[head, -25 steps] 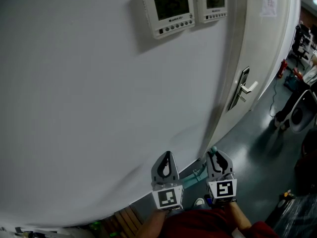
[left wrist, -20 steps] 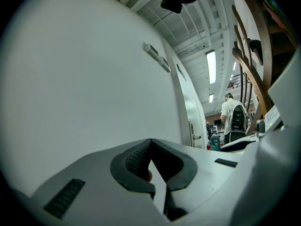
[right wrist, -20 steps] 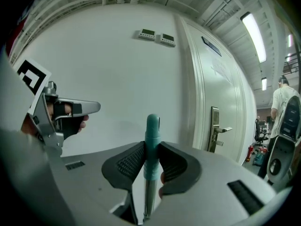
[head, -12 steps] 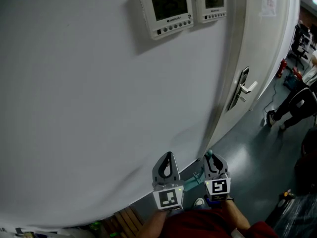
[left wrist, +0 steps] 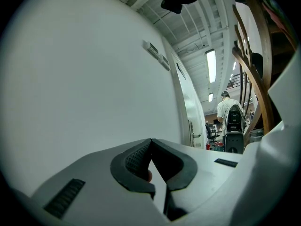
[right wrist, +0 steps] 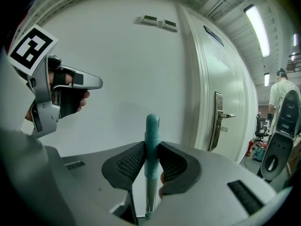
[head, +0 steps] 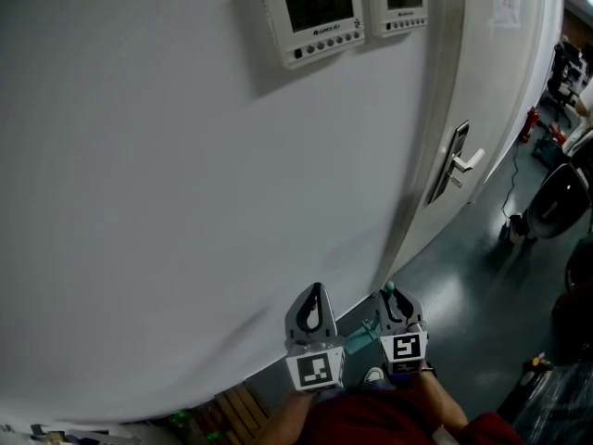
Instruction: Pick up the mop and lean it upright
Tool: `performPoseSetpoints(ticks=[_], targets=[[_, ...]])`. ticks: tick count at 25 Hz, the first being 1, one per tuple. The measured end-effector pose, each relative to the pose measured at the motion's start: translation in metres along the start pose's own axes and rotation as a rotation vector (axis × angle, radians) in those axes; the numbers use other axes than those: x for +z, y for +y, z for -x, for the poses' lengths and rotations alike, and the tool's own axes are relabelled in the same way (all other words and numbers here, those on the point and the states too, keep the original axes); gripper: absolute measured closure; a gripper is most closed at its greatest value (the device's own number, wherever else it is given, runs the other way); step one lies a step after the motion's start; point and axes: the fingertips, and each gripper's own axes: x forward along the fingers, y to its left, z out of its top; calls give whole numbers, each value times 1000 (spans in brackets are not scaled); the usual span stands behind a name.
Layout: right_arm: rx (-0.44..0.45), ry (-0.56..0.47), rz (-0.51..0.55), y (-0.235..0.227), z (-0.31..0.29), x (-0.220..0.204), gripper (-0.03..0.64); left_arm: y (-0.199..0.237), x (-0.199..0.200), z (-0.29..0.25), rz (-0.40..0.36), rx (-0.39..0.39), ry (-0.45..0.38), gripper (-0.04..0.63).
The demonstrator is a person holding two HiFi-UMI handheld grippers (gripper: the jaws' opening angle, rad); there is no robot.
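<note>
The mop's teal handle end (right wrist: 151,140) stands upright between the pads of my right gripper (right wrist: 151,149), which is shut on it; the silver shaft runs down out of sight below the jaws. In the head view the handle tip (head: 390,288) pokes above the right gripper (head: 396,309), close to the white wall (head: 167,202). A teal part of the mop (head: 358,339) shows low down between the two grippers. My left gripper (head: 315,297) is held beside it, apart from the mop. Its jaws (left wrist: 150,144) are shut with nothing between them.
Two control panels (head: 312,15) hang high on the wall. A white door with a lever handle (head: 456,165) is to the right. A person with a black backpack (head: 554,202) stands on the dark floor beyond. Wooden slats (head: 232,408) lie bottom left.
My right gripper with the mop handle has shifted slightly left, toward the left gripper. The person at the right has moved along the floor. The left gripper has stayed put.
</note>
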Motion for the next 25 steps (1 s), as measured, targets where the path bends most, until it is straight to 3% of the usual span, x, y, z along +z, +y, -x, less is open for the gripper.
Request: performPoseSetpoints(ticks=[25], targets=[[39, -23, 22, 18, -93, -1, 512, 11, -5, 3, 23, 21, 32, 581]])
